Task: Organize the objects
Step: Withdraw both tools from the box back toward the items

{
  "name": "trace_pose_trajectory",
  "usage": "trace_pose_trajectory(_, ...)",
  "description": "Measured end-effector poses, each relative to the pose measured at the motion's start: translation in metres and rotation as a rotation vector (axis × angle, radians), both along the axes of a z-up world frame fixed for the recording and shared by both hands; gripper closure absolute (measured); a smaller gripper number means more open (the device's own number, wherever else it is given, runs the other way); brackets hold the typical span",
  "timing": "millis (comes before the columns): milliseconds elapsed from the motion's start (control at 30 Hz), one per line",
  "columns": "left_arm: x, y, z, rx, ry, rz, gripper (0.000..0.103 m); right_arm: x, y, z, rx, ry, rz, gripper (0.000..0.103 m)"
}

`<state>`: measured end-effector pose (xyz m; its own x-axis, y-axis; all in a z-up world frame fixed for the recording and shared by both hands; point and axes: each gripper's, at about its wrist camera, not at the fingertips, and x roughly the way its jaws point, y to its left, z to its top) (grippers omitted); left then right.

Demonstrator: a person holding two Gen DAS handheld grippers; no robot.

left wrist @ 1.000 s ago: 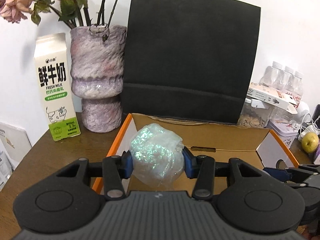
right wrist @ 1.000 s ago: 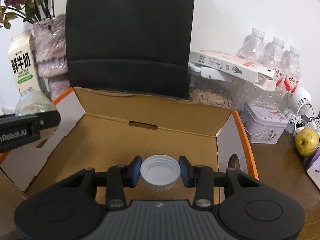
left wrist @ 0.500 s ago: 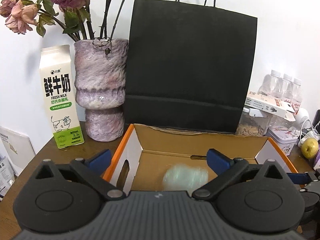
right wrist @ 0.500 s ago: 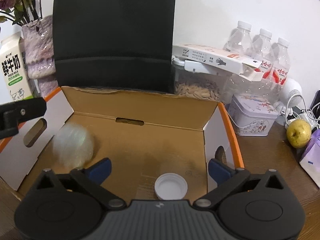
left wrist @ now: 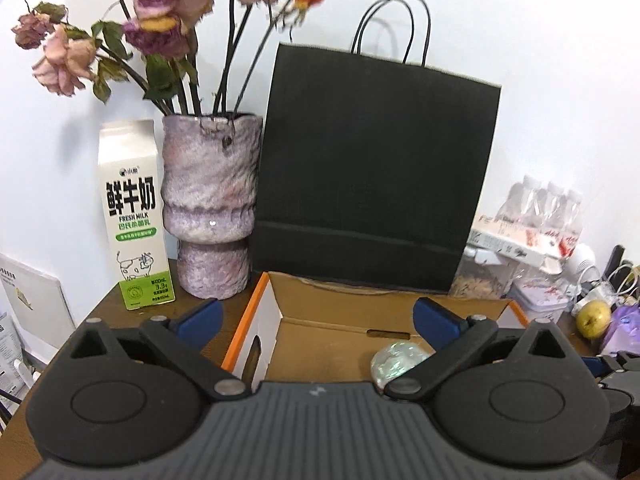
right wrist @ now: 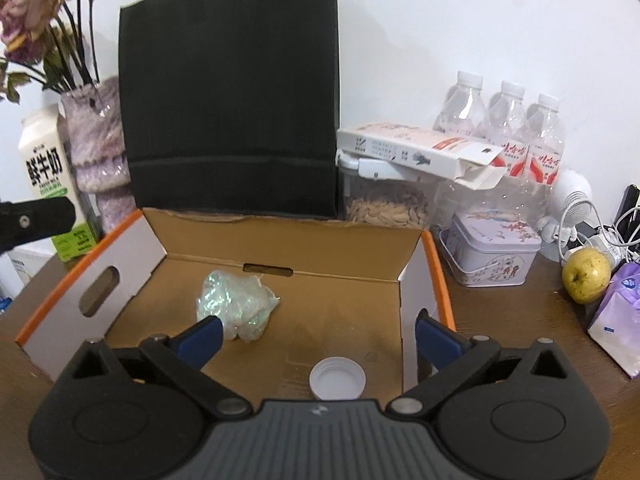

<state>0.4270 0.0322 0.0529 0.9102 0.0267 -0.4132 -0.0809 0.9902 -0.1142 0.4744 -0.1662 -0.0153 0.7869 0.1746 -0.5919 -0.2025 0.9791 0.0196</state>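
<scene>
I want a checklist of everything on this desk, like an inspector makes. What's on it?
Surface: brown wooden table, crowded.
Job's things: crumpled shiny wrap and white cap lie apart inside the open cardboard box.
Clutter: milk carton, vase of dried flowers, black bag, bottles, tin, yellow fruit.
Grippers: left gripper and right gripper open, holding nothing.
Cables: white tangle at far right.
Surroundings: white wall.

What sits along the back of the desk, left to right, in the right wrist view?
milk carton → vase → black paper bag → seed container → water bottles → yellow fruit
</scene>
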Motion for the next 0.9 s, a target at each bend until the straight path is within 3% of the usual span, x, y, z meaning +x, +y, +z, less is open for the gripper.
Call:
trace_pose_trajectory(367,-0.043,0.0,0.031,-0.021,-0.056,-0.054,0.0,-0.041,-0.014,0.03,0.039,-0.058,0.041,0.0)
trace_pose_trajectory(900,-0.107,-0.002,0.047,-0.02,-0.1,-0.11,0.0,-0.107,-0.039,0.075,0.035,-0.147,0.045,0.0)
